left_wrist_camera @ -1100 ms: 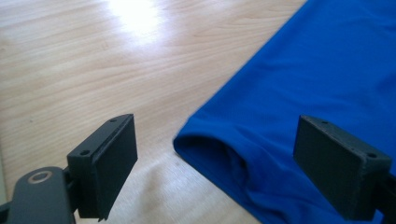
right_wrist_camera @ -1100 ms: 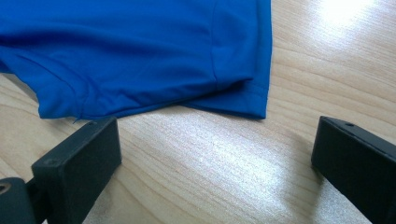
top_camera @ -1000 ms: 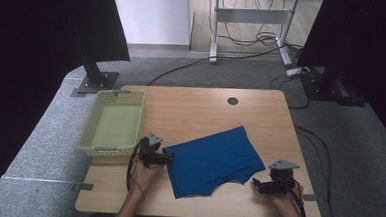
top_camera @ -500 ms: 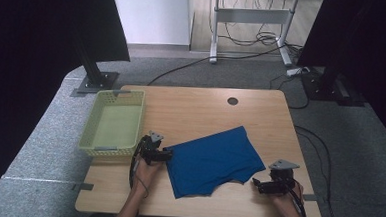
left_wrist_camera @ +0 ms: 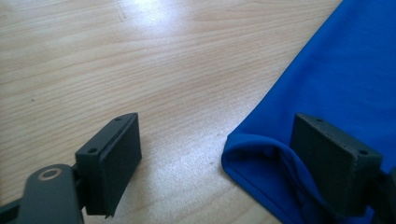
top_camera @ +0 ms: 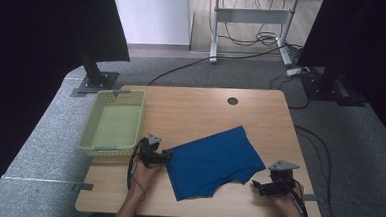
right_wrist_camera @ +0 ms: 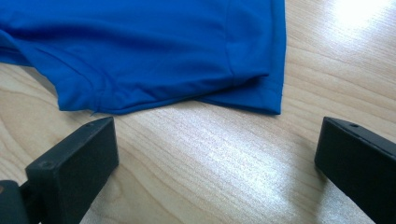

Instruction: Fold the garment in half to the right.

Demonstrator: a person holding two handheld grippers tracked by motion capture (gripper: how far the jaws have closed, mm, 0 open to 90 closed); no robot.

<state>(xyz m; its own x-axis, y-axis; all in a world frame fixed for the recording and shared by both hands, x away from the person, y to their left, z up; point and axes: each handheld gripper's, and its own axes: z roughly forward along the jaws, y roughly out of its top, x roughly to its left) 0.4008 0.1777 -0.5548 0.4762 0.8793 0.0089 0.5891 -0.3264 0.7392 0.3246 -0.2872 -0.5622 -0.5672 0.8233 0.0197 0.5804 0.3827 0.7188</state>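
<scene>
The black two-jaw left gripper [top_camera: 164, 157] is lying low and level in the person's left hand [top_camera: 145, 172], jaws having just widened. The matching right gripper [top_camera: 255, 184] is resting low, jaws gaping.

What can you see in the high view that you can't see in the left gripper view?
The high view alone takes in the green basket left of the blue cloth, the right gripper near the cloth's lower right edge, the dark hole in the table, and the floor cables. The left gripper view alone reveals the cloth's folded hem corner lying between the left gripper's open jaws. Both share the cloth, the wooden table and the left gripper.
</scene>
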